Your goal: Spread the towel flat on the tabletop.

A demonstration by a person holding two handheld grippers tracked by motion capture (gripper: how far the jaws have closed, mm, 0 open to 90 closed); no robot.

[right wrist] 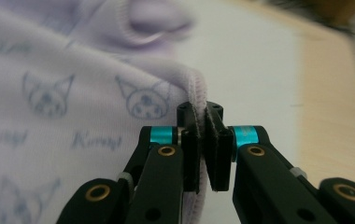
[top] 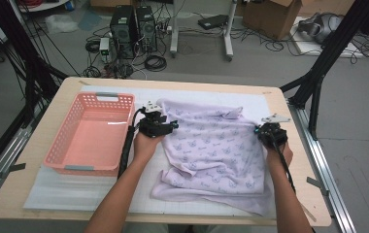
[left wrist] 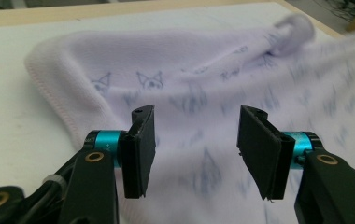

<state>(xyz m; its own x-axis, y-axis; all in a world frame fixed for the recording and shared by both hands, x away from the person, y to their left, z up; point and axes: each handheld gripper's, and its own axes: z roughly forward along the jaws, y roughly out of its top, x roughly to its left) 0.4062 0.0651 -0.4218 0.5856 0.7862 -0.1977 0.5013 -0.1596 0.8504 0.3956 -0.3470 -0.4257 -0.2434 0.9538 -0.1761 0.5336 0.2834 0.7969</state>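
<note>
In the high view, a pale lilac knitted garment printed with small cat faces (top: 211,150) lay spread on the white mat (top: 75,189) that covered the light wooden worktop (top: 27,145). Its longer side ran from the far edge of the mat toward the person, with the near hem lying crooked and one far corner folded up into a small peak. A salmon-pink plastic basket with a perforated wall (top: 91,133) stood just beside the garment at the picture's left. The left tool (top: 157,119) hovered at the garment's far left corner, while the right tool (top: 265,130) sat at the garment's right edge, well apart from the other.

In the left gripper view, the left tool (left wrist: 192,147) stood with its two black jaws parted over the lilac cloth (left wrist: 203,84). The cloth lay below and beyond the pads, which pressed on nothing. A rounded, stitched corner of the garment showed at the picture's left, and a blurred rolled cuff lay at the far right.

In the right gripper view, the right tool (right wrist: 202,140) was clamped on the ribbed hem of the garment (right wrist: 73,116), with the hem's edge rising between the two pads. The printed cloth spread to the picture's left, and bare mat and wooden worktop lay to the right.
</note>
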